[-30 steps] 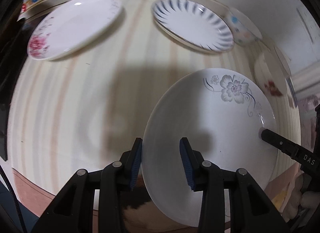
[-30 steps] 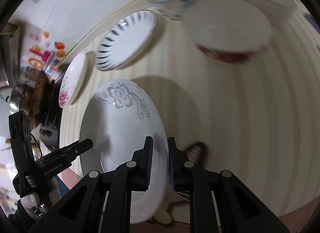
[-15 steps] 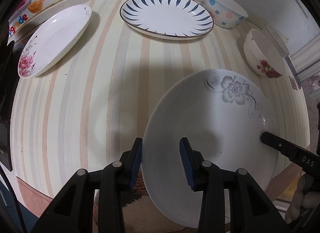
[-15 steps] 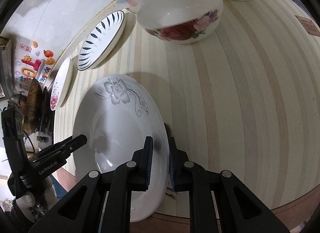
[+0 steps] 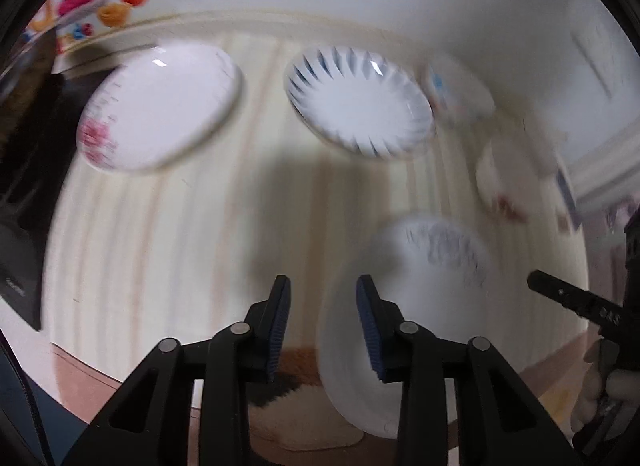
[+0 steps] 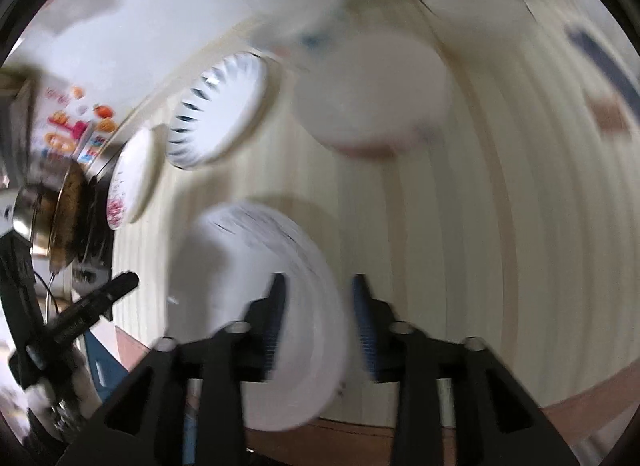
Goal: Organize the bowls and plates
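Plate (image 5: 404, 306) overhangs my near table (image 5: 168, 225) edge; right gripper (image 6: 318, 320) opening, left gripper (image 5: 323, 322) unclenched, so it may tip.

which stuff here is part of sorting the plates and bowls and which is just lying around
Job: grey-flower plate, blue-striped plate, pink-flower plate, red-flower bowl, blue-dot bowl.

Lying about: fruit stickers on the wall, metal pot.
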`<state>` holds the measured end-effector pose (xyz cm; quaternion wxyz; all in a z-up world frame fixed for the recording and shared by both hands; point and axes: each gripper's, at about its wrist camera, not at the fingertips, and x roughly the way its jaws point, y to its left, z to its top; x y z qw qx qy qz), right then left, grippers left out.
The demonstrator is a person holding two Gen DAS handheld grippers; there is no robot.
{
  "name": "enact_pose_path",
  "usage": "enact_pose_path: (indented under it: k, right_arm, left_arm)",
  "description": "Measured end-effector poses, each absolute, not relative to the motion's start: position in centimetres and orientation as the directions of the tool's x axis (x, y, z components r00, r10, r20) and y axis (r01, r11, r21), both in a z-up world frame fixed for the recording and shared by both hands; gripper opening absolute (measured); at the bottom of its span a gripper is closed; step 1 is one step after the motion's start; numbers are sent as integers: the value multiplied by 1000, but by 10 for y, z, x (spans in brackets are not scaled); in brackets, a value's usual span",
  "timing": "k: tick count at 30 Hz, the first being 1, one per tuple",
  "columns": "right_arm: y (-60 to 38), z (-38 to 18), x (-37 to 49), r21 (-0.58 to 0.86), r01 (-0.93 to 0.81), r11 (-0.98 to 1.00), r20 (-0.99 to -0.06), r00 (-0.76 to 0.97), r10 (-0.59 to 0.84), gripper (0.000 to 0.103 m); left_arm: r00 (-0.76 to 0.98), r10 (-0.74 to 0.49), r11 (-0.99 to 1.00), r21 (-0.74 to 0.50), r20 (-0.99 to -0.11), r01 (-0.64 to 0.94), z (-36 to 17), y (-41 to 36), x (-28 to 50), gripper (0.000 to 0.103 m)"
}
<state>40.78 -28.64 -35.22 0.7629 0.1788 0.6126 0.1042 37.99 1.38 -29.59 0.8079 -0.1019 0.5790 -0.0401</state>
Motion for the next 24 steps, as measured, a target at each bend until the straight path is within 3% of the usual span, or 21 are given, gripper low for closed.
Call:
enact_pose_path:
  k: [4, 8, 17, 22, 24]
  right_arm:
    - [-226, -318, 457, 464, -109, 879, -851, 222, 476, 51]
    - [-142, -309, 523, 514, -252, 820, -800, 203, 565, 51]
    - [1, -377, 645, 486, -345, 803, -823, 129, 554, 51]
    - [24, -416, 679, 525, -318, 789, -814, 83, 575, 43]
    - [35, -428, 686, 532, -317, 785, -814, 64, 578, 32]
  left_arm:
    - [405, -143, 956, -232, -903, -178, -276, 72, 407, 41]
    - [416, -47, 925, -197, -908, -325, -290, 131, 430, 41]
    - [354, 62, 853, -135, -933, -504, -337, 209, 457, 41]
    - [341, 52, 835, -146, -938, -530, -354, 226, 471, 41]
    - [346, 55, 827, -151, -937, -542, -357, 230, 473, 40]
